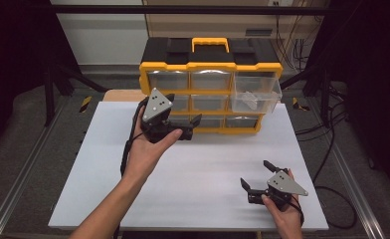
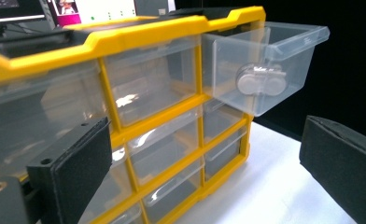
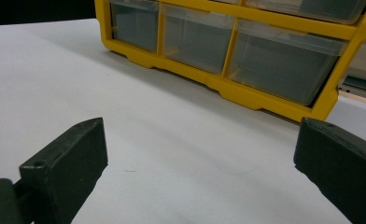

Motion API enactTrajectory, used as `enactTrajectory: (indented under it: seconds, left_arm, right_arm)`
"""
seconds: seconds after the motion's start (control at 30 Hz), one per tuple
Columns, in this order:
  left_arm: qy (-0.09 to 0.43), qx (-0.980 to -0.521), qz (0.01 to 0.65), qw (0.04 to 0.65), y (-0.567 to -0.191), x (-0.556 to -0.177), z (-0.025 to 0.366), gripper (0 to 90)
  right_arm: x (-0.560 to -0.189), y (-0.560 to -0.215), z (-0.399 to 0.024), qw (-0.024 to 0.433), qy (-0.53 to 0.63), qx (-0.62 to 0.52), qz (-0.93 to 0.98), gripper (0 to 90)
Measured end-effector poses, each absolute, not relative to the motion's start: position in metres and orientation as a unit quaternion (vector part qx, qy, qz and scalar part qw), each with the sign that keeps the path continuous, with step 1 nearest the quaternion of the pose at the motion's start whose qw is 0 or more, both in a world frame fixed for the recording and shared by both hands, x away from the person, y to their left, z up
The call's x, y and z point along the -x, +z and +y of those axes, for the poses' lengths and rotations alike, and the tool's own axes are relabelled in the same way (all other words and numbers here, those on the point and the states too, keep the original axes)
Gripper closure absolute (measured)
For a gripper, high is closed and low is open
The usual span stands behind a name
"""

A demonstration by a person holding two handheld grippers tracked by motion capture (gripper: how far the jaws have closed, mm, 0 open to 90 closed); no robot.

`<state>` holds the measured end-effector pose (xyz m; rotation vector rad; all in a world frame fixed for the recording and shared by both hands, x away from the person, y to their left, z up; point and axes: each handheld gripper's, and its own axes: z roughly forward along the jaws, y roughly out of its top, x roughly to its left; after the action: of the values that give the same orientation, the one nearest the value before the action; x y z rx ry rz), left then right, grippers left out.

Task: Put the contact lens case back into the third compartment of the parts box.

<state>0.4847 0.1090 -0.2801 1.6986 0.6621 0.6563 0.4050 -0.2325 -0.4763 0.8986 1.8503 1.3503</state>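
Nine clear plastic drawers, three rows of three, fill the yellow-framed organizer [image 1: 210, 84] that I have in front of me at the far edge of the white tabletop [image 1: 193, 169]. Its top is black with a yellow carry handle [image 1: 210, 45] in the middle. All drawers sit flush in the frame except the top right drawer [image 1: 255, 92], which is pulled well out of the organizer's front. Through that drawer's see-through wall, in the left gripper view, I can make out a small grey part with two round lobes [image 2: 261, 79] resting inside; I cannot tell what it is.

My left gripper [image 1: 185, 127] hangs just in front of the organizer's lower left drawers, its fingers [image 2: 73, 172] spread wide with nothing between them, pointing along the organizer's face toward the open drawer. My right gripper [image 1: 255, 177] is well in front of the organizer's right end, low over the tabletop and near its front edge, fingers [image 3: 64, 172] likewise spread apart and empty, aimed toward the organizer's bottom row.
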Motion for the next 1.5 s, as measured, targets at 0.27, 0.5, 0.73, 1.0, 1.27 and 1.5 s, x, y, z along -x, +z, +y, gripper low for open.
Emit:
enactTrajectory:
  seconds: [0.27,0.5,0.73,1.0,1.27,1.5]
  left_arm:
    - [0.280,-0.717,0.298,0.564,-0.292,-0.485,0.125,2.4]
    - [0.273,-0.719,0.309,0.559,-0.309,-0.483,0.137,2.4]
    - [0.264,-0.721,0.320,0.555,-0.324,-0.481,0.147,2.4]
    - [0.264,-0.716,0.338,0.551,-0.345,-0.478,0.166,2.4]
    - [0.262,-0.711,0.360,0.544,-0.367,-0.475,0.186,2.4]
    - [0.273,-0.709,0.375,0.532,-0.380,-0.470,0.209,2.4]
  right_arm:
    - [-0.405,-0.477,-0.232,0.334,0.516,-0.342,0.711,3.1]
    - [-0.405,-0.477,-0.232,0.334,0.516,-0.342,0.711,3.1]
    - [-0.405,-0.477,-0.232,0.335,0.515,-0.342,0.711,3.1]
    - [-0.405,-0.477,-0.232,0.335,0.515,-0.342,0.712,3.1]
    - [-0.405,-0.477,-0.231,0.335,0.514,-0.342,0.712,3.1]
    - [-0.405,-0.477,-0.230,0.335,0.514,-0.343,0.712,2.9]
